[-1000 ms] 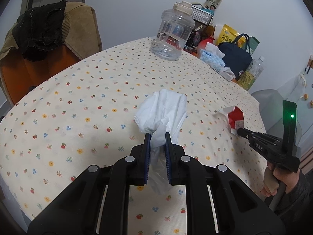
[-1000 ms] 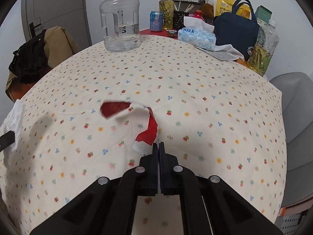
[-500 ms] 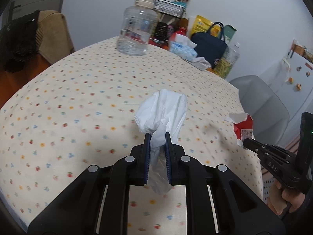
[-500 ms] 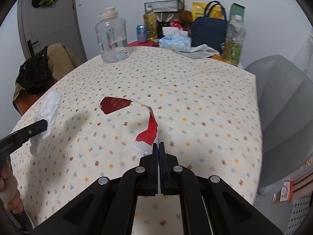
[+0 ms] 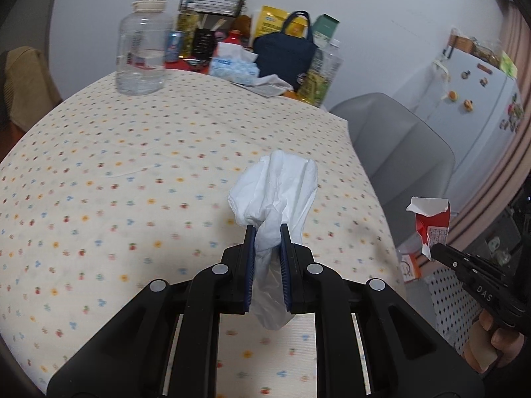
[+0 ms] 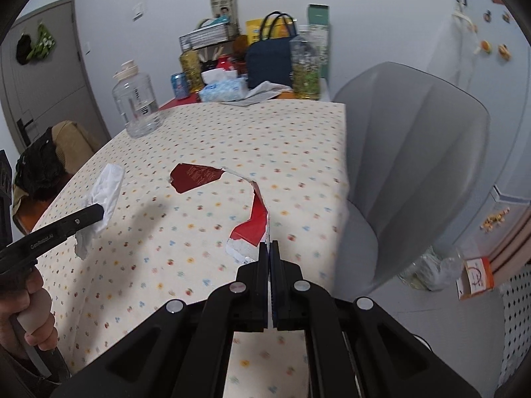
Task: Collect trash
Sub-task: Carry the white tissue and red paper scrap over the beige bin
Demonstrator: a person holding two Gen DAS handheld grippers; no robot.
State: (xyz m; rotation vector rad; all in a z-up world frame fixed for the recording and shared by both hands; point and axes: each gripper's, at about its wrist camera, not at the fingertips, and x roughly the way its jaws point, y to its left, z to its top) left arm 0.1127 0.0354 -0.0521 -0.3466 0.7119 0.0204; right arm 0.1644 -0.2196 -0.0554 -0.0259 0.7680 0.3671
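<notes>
Left hand-held gripper [image 5: 268,229]: we see its blue-lined fingers [image 5: 249,248] pinched on a crumpled white tissue [image 5: 275,192], which bulges out above the tips and hangs below them, lifted clear of the tabletop [image 5: 132,172].
Right hand-held gripper [image 6: 269,243]: we find its fingers pressed almost flat together on the torn edge of a red wrapper [image 6: 252,222]; the wrapper curls up and away to a dark red flap printed with small text.
Trash: both pieces are off the cloth and in our grip, the tissue over the near right part of the tabletop, the wrapper beyond the tabletop's right edge in the left view, in front of the grey chair [image 5: 401,152].
Cross views: from the right wrist we see the left hand-held gripper at far left with the tissue in its tips; from the left wrist the right one shows at lower right, a hand [image 5: 494,341] on its grip.
Tabletop: a cream cloth dotted with small fruit and flowers covers it.
Far end: a clear water jug [image 5: 142,43], a tissue pack [image 5: 232,63], a navy bag [image 5: 282,53], a bottle [image 5: 318,76], a can [image 5: 172,46] and a wire basket [image 5: 209,3] crowd together by the wall.
Right side: a white fridge [image 5: 481,99] with magnets stands past the chair.
Left side: a tan chair [image 6: 69,142] carries dark clothes [image 6: 39,169].
</notes>
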